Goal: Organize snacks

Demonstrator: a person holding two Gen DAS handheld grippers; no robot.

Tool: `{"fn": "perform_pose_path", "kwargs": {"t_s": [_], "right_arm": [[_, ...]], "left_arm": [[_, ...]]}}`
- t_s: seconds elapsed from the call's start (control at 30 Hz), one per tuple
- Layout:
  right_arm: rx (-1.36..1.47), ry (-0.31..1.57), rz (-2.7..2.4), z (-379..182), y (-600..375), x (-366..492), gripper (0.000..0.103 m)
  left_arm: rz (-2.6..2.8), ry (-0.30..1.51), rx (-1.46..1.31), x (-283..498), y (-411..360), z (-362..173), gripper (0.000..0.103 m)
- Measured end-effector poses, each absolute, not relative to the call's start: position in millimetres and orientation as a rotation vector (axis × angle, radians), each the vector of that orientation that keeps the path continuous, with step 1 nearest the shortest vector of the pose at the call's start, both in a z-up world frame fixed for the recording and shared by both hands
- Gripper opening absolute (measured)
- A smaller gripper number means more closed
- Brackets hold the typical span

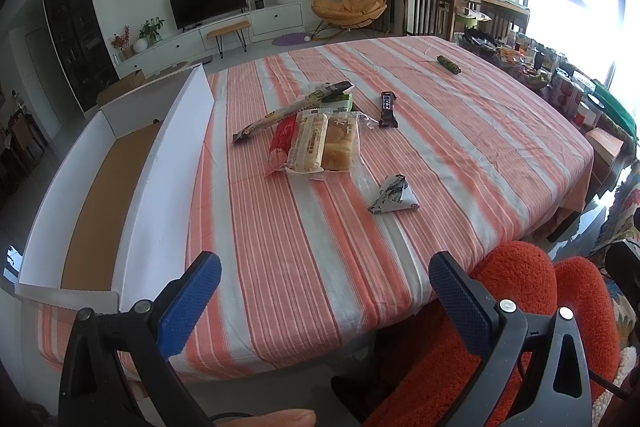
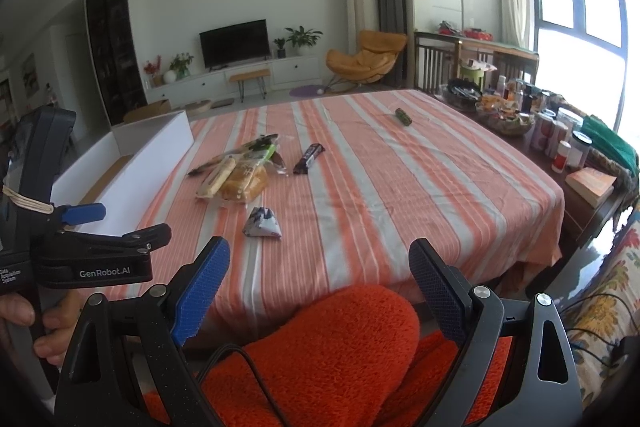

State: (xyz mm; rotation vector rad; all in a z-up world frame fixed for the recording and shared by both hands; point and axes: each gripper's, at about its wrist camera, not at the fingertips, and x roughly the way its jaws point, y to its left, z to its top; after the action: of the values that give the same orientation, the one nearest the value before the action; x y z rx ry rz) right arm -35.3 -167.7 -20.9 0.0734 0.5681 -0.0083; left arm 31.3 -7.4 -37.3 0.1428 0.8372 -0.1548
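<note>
Striped tablecloth carries your snack pile at frame centre; your left gripper and right gripper both gape wide, empty.

Orange-and-white striped tablecloth, white box, blue fingers.

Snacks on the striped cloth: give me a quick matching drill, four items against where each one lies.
Items:
1. triangular packet
2. dark bar
3. green roll
4. white box

Places:
A. alone at the far end
B. along the table's left edge
C. nearest the grippers
D. just right of the bread pile

Pairs: 1-C, 2-D, 3-A, 4-B
</note>
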Motion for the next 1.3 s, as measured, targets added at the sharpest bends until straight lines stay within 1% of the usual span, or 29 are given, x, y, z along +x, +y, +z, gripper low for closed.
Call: {"fn": "perform_pose_path", "kwargs": {"t_s": [1.03,1.13,1.3], "right_arm": [[0.075,0.570,-0.007,-20,-168,-35,0.093],[0.076,0.571,-0.006,-21,-167,-35,0.093],[0.077,0.573,-0.005,-23,-164,-37,0.093]], "left_arm": [[-0.162,0.852,0.134,31,-8,-42,0.103],[-0.163,0.871,0.131,33,-7,-46,0.103],[-0.189,0.976,0.095,46,0,-65,0.103]]}}
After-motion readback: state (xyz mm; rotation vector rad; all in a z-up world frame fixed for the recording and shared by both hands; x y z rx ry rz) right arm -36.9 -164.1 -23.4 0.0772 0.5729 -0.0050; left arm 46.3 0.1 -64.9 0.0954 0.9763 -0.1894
